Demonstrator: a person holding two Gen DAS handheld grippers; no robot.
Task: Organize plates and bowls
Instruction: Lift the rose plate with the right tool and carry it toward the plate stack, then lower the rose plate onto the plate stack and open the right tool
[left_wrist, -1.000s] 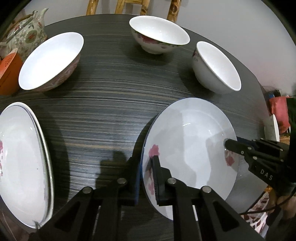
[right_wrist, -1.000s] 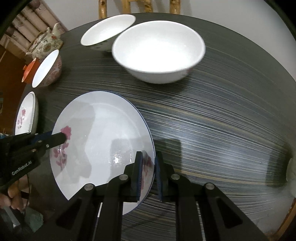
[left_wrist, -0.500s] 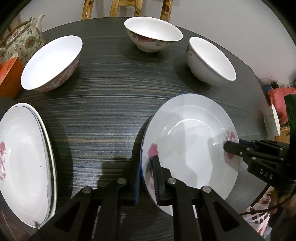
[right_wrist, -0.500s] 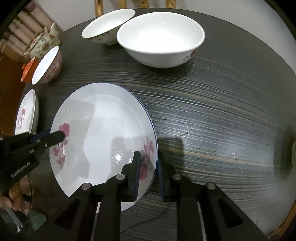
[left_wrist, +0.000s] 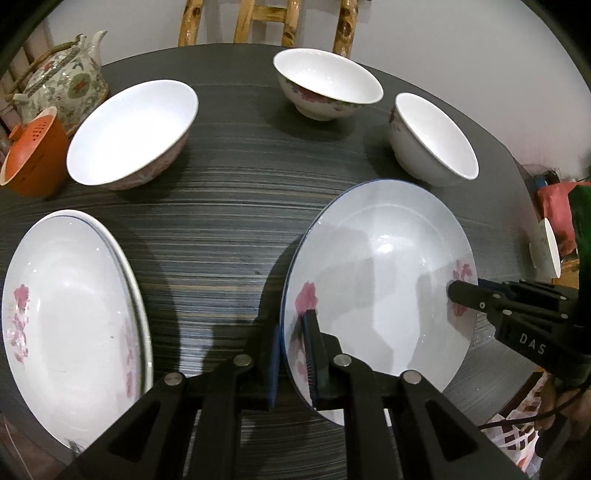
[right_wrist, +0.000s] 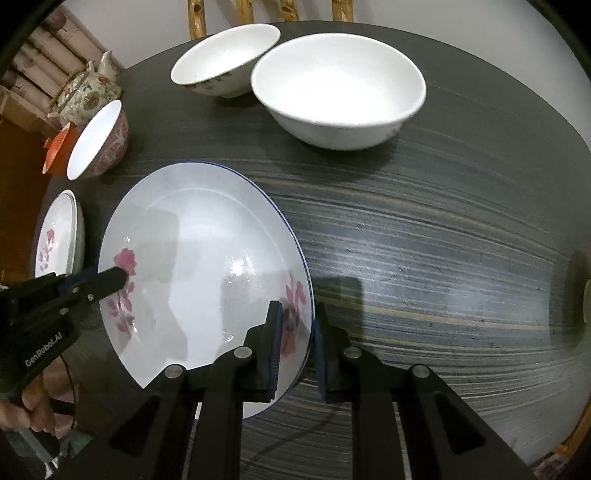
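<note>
Between the earlier pictures and this one the carried plate (left_wrist: 376, 266) has drifted away from the big plain bowl (right_wrist: 338, 85) and come level, clear of the dark table (left_wrist: 229, 206); both tools have kept their hold throughout.

Left gripper (left_wrist: 291, 354) is clamped on the plate's rim on the side toward the plate stack (left_wrist: 70, 306), one pad above the rim and one beneath. Right gripper (right_wrist: 297, 343) is pinched on the opposite rim, the side away from the stack. So the plate hangs between the two tools, near the table's edge closest to the person, with the stack well apart from it and three bowls beyond it: the pink-sided bowl (left_wrist: 129, 133), the floral bowl (left_wrist: 327, 83) and the plain one.

To my eye this is glazed china: stiff, fairly heavy for its thinness, slick under the pads and quick to chip if it knocks the stack. The rim is the only place a narrow pinch can get round, and two opposite holds keep it from tipping. I would judge the next move is lowering it squarely onto the stack, slowly, since glaze on glaze slides.
</note>
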